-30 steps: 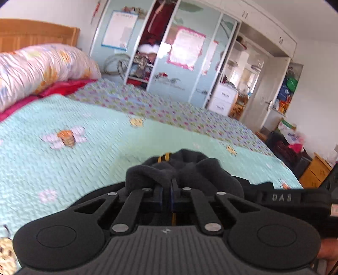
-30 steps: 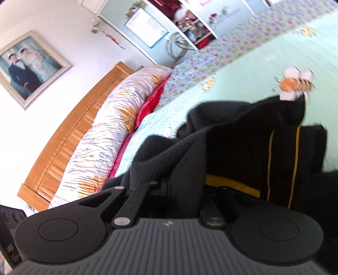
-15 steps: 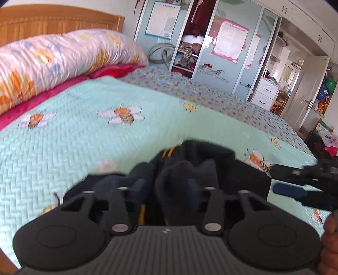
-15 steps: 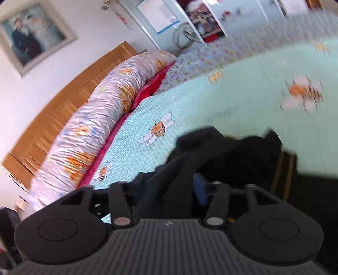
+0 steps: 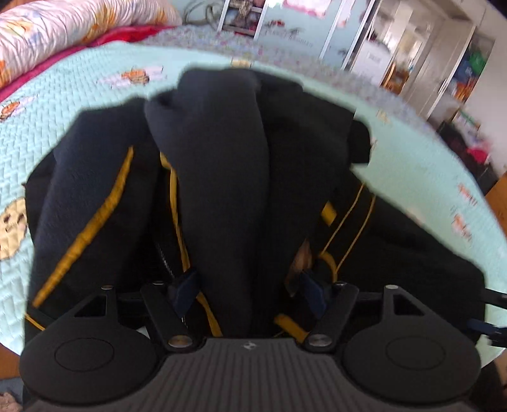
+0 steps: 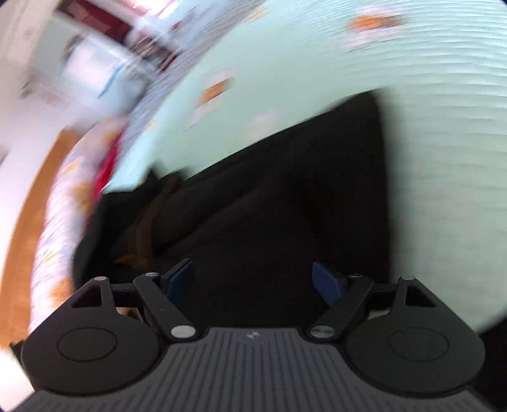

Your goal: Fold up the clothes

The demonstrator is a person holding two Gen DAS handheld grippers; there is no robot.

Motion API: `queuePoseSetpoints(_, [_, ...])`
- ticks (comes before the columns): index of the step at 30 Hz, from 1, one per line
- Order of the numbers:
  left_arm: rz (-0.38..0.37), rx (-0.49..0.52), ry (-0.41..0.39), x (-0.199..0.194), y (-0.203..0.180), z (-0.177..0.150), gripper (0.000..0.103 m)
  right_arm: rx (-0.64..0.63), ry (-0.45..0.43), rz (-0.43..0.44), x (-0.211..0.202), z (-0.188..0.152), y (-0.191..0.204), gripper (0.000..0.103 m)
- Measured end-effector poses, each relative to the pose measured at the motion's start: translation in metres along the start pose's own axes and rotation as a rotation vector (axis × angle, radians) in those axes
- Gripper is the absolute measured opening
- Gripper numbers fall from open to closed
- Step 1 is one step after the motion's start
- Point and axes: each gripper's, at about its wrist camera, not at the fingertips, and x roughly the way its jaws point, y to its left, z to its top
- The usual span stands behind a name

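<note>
A black garment with yellow piping (image 5: 221, 164) lies bunched on the mint green quilt (image 5: 79, 92). My left gripper (image 5: 250, 285) is open just above it, its blue pads (image 5: 187, 285) wide apart, and a thick ridge of the fabric runs loosely between them. The right wrist view is blurred by motion. There the same black garment (image 6: 285, 206) spreads flat under my right gripper (image 6: 253, 280), which is open with nothing pinched between its pads (image 6: 326, 282).
A floral bolster (image 5: 79, 22) and a red blanket (image 5: 126, 31) lie along the head of the bed, with the wooden headboard (image 6: 28, 222) behind. Wardrobe doors (image 5: 285, 19) stand beyond the far side. The quilt (image 6: 412, 79) stretches wide past the garment.
Both grippers, shut on the garment a second ago, have opened wide and let it go. The garment now rests on the quilt. Both cameras have tipped down, and the right one is swinging.
</note>
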Motion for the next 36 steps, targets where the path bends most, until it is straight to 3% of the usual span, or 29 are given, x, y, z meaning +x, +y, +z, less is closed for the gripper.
queuePoseSetpoints(4, [0.020, 0.035, 0.037, 0.019, -0.013, 0.003, 0.085, 0.105, -0.046, -0.055, -0.014, 0.003, -0.041, 0.083])
queuePoseSetpoints(9, [0.044, 0.092, 0.069, 0.039, -0.032, 0.008, 0.083, 0.090, -0.012, 0.016, 0.016, -0.003, -0.026, 0.084])
queuePoseSetpoints(11, [0.045, 0.103, 0.069, 0.043, -0.036, 0.009, 0.075, 0.051, 0.004, 0.055, 0.029, -0.001, -0.012, 0.083])
queuePoseSetpoints(13, [0.039, 0.105, 0.070, 0.046, -0.038, 0.012, 0.069, 0.017, 0.021, 0.115, 0.041, 0.003, 0.005, 0.062])
queuePoseSetpoints(14, [0.035, 0.104, 0.070, 0.048, -0.038, 0.015, 0.064, -0.033, 0.020, 0.121, 0.048, 0.005, 0.018, 0.042])
queuePoseSetpoints(15, [0.030, 0.098, 0.064, 0.050, -0.039, 0.019, 0.060, -0.096, 0.005, 0.103, 0.053, 0.009, 0.031, 0.036])
queuePoseSetpoints(17, [0.010, 0.073, 0.042, 0.052, -0.044, 0.030, 0.042, -0.181, -0.038, 0.104, 0.060, 0.024, 0.063, 0.034])
queuePoseSetpoints(19, [-0.024, 0.049, 0.000, 0.050, -0.052, 0.050, 0.031, -0.214, -0.105, 0.149, 0.055, 0.047, 0.091, 0.033])
queuePoseSetpoints(24, [-0.134, 0.050, -0.184, 0.028, -0.089, 0.101, 0.026, -0.312, -0.311, 0.281, 0.007, 0.109, 0.151, 0.031])
queuePoseSetpoints(25, [-0.133, 0.041, -0.197, 0.027, -0.095, 0.107, 0.029, -0.324, -0.324, 0.271, 0.003, 0.116, 0.157, 0.031])
queuePoseSetpoints(26, [-0.128, 0.035, -0.189, 0.029, -0.099, 0.111, 0.043, -0.322, -0.327, 0.230, 0.004, 0.120, 0.155, 0.042])
queuePoseSetpoints(27, [-0.127, 0.036, -0.165, 0.034, -0.102, 0.110, 0.051, -0.320, -0.330, 0.190, 0.005, 0.124, 0.154, 0.069])
queuePoseSetpoints(28, [-0.127, 0.043, -0.136, 0.039, -0.104, 0.105, 0.058, -0.312, -0.336, 0.138, 0.006, 0.125, 0.149, 0.080])
queuePoseSetpoints(29, [-0.120, 0.049, -0.106, 0.043, -0.105, 0.098, 0.058, -0.287, -0.349, 0.058, 0.007, 0.119, 0.135, 0.086])
queuePoseSetpoints(30, [-0.114, 0.055, -0.074, 0.046, -0.105, 0.089, 0.058, -0.258, -0.355, -0.002, 0.008, 0.111, 0.119, 0.086])
queuePoseSetpoints(32, [-0.130, 0.060, -0.037, 0.043, -0.095, 0.067, 0.058, -0.182, -0.330, -0.018, 0.005, 0.088, 0.084, 0.086])
queuePoseSetpoints(36, [-0.133, 0.051, -0.042, 0.022, -0.079, 0.035, 0.059, -0.087, -0.235, 0.040, 0.002, 0.039, 0.053, 0.086])
